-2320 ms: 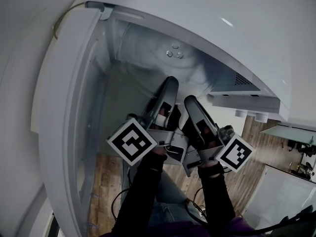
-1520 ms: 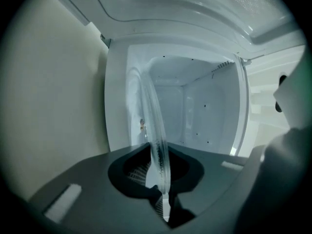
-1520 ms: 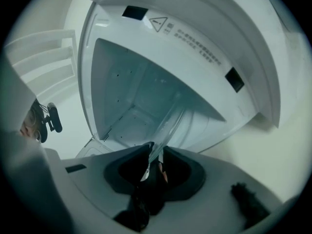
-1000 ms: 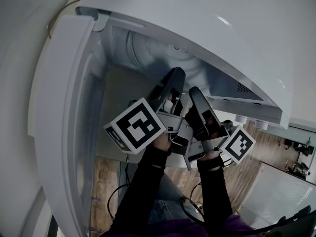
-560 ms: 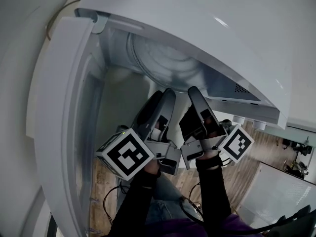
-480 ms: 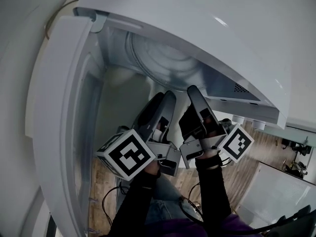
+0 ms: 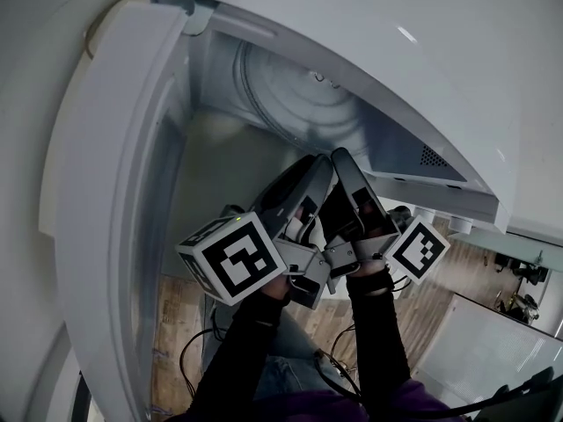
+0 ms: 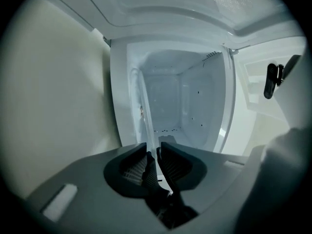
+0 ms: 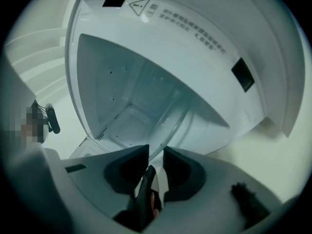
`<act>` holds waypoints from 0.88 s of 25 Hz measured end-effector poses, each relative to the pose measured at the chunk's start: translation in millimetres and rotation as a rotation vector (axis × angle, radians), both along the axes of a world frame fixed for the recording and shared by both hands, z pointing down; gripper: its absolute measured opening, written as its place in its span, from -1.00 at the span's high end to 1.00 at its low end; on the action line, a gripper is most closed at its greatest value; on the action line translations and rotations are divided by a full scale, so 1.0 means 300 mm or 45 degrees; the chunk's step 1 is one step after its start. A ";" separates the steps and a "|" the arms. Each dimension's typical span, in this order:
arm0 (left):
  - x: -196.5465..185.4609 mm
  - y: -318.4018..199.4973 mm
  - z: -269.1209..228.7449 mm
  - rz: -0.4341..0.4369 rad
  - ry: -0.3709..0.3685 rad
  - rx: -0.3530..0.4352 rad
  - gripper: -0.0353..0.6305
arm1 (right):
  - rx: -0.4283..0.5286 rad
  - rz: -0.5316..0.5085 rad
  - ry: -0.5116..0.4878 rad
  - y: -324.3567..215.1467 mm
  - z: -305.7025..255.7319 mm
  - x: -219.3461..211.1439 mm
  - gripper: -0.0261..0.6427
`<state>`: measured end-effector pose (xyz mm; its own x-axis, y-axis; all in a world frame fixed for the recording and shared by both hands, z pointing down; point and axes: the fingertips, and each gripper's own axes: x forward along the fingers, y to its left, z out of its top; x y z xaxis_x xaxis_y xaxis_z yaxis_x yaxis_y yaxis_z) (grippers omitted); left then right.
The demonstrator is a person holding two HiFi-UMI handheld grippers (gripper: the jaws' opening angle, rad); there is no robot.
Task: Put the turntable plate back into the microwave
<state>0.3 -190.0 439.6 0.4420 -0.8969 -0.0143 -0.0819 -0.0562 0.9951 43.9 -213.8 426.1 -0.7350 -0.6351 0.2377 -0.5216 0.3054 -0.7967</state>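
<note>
The clear ribbed turntable plate (image 7: pixel 299 104) stands tilted on edge in the mouth of the white microwave (image 7: pixel 378 51). My two grippers sit side by side at its near rim. The left gripper (image 7: pixel 318 170) has its jaws closing, with the thin glass edge (image 8: pixel 145 111) running down between its pads (image 8: pixel 157 152). The right gripper (image 7: pixel 339 160) is shut on the same rim (image 9: pixel 178 128), which fills the gap at its jaws (image 9: pixel 156 156). Through the glass I see the bare cavity (image 8: pixel 180 101).
The microwave door (image 7: pixel 106 200) hangs open on the left, close beside my left arm. The casing's front lip (image 7: pixel 440 178) overhangs the right gripper. Below are a wooden floor (image 7: pixel 176 323) and loose cables (image 7: pixel 207 345). A dark hook-like piece (image 8: pixel 272 79) shows to the right.
The left gripper pulled back from the plate towards me, then moved forward again to the rim beside the right gripper. The right gripper kept its hold and barely moved.
</note>
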 end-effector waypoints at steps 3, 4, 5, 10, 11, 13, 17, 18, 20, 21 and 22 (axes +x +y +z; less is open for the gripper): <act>-0.008 -0.010 0.017 -0.010 -0.012 -0.032 0.73 | -0.014 -0.026 0.027 -0.004 0.014 -0.010 0.64; -0.011 -0.011 0.016 -0.012 -0.013 -0.043 0.75 | -0.024 -0.035 0.029 -0.004 0.016 -0.014 0.64; -0.014 -0.012 0.014 -0.013 -0.013 -0.054 0.76 | -0.033 -0.042 0.029 -0.003 0.016 -0.018 0.63; -0.016 -0.009 0.012 -0.003 -0.009 -0.101 0.77 | -0.049 -0.064 0.063 0.004 0.015 -0.023 0.63; -0.018 -0.010 0.013 -0.007 -0.003 -0.105 0.77 | -0.047 -0.072 0.073 0.003 0.017 -0.025 0.63; -0.023 -0.017 0.009 -0.025 0.020 -0.107 0.78 | -0.047 -0.084 0.083 0.000 0.020 -0.032 0.63; -0.040 -0.016 0.005 -0.058 0.023 -0.121 0.79 | -0.044 -0.107 0.096 -0.001 0.012 -0.051 0.63; -0.044 -0.018 0.000 -0.057 0.019 -0.119 0.79 | -0.047 -0.108 0.092 -0.002 0.010 -0.055 0.62; -0.051 -0.021 -0.005 -0.055 0.004 -0.121 0.79 | -0.051 -0.106 0.083 -0.004 0.006 -0.060 0.62; -0.054 -0.023 -0.006 -0.053 -0.004 -0.121 0.78 | -0.051 -0.105 0.082 -0.006 0.004 -0.062 0.62; -0.056 -0.025 -0.006 -0.050 -0.009 -0.122 0.78 | -0.050 -0.104 0.082 -0.008 0.003 -0.064 0.62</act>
